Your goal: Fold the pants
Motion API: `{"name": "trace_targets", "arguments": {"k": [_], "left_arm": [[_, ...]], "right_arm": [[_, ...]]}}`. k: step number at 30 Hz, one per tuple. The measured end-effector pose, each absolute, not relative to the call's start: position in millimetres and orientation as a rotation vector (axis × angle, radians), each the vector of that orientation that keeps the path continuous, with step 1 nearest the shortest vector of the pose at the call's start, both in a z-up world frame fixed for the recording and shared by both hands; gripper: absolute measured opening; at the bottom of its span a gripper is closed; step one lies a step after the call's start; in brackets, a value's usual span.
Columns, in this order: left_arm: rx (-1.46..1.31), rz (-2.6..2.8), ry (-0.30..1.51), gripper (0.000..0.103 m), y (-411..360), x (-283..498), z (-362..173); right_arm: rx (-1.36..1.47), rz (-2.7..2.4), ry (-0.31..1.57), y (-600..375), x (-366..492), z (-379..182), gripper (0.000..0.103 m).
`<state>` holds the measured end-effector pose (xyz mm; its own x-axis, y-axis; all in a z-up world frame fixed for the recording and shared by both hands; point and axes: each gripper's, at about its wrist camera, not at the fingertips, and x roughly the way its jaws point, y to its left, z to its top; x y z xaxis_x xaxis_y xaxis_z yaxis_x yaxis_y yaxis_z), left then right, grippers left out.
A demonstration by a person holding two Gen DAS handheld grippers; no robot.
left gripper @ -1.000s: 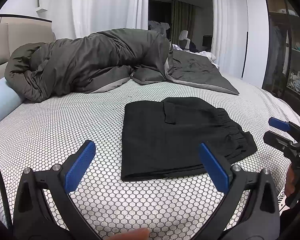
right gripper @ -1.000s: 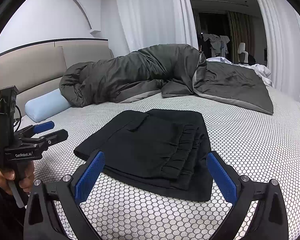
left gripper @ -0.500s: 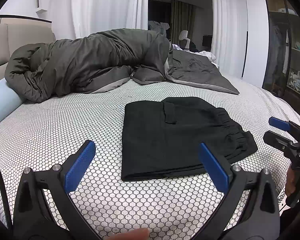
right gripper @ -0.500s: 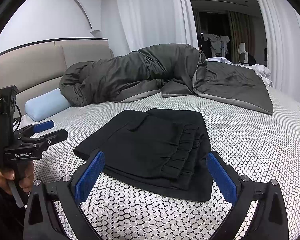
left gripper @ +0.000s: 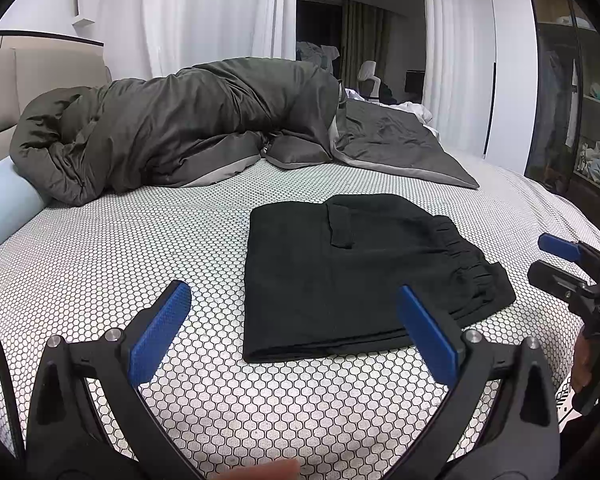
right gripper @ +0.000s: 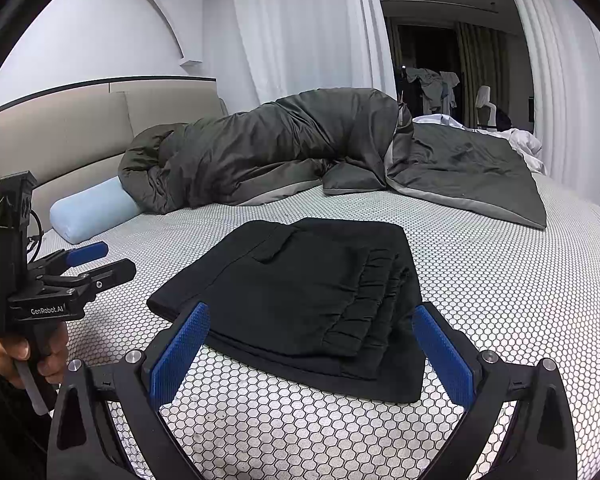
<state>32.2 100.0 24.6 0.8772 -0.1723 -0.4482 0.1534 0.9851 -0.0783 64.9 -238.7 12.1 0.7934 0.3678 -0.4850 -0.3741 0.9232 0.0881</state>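
Black pants (left gripper: 352, 276) (right gripper: 300, 296) lie folded into a flat rectangle on the honeycomb-patterned bed sheet (left gripper: 120, 264), elastic waistband toward the right. My left gripper (left gripper: 296, 320) hovers open above the sheet, just short of the fold's near edge, holding nothing. My right gripper (right gripper: 310, 340) is open too, its blue pads either side of the waistband end, above the cloth and not touching it. Each gripper also appears in the other's view: the right gripper (left gripper: 556, 260) at the far right, the left gripper (right gripper: 96, 264) at the far left, held by a hand (right gripper: 16, 356).
A dark grey duvet (left gripper: 188, 128) is bunched across the back of the bed, with a pale blue bolster (right gripper: 92, 212) by the beige headboard (right gripper: 60, 132). White curtains (left gripper: 204, 20) hang behind. An open wardrobe (left gripper: 580, 100) stands at the right.
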Motion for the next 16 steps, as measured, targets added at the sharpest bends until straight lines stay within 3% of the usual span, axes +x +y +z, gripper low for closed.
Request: {"name": "trace_targets", "arguments": {"k": [16], "left_arm": [[-0.04, -0.174, 0.467, 0.102, 105.9, 34.0, 25.5]], "right_arm": [[-0.016, 0.4, 0.52, -239.3, 65.3, 11.7, 0.103]]}}
